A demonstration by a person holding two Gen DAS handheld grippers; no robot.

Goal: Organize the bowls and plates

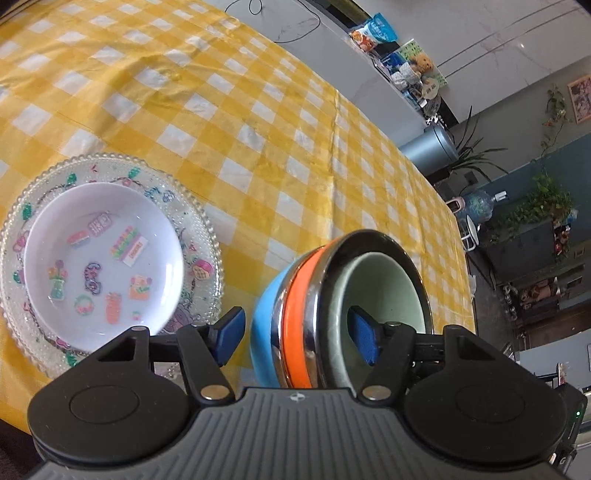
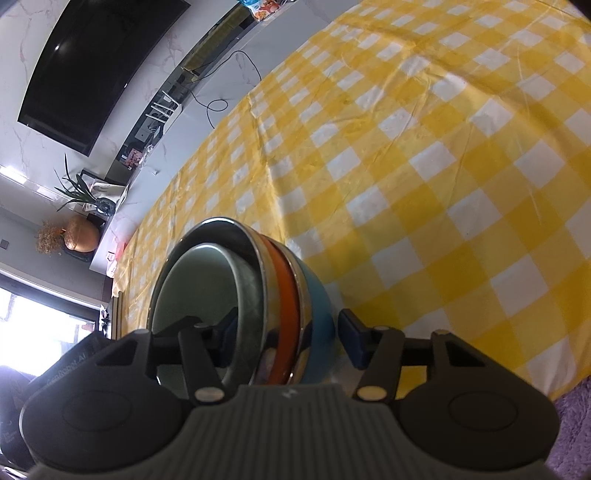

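Observation:
A nested stack of bowls (image 1: pixel 295 295) rests on the yellow checked tablecloth (image 1: pixel 258 147): a blue one outside, a steel-rimmed orange one, and a pale green bowl (image 1: pixel 384 280) innermost. My left gripper (image 1: pixel 297 332) straddles the stack's wall, one pad inside the green bowl and the other outside, with a sliver of cloth showing between that pad and the blue bowl. From the opposite side, my right gripper (image 2: pixel 286 328) clamps the stack (image 2: pixel 314 295), one pad inside the green bowl (image 2: pixel 199 288) and one against the blue wall. To the left, a white picture dish (image 1: pixel 103 258) lies on a beaded glass plate (image 1: pixel 207 236).
The tablecloth (image 2: pixel 443 184) stretches far beyond the bowls. Past the table's edge are a low cabinet with snack packets (image 1: pixel 373 33), potted plants (image 1: pixel 539 206), a dark screen (image 2: pixel 96 59) on the wall and a purple rug (image 2: pixel 576 424).

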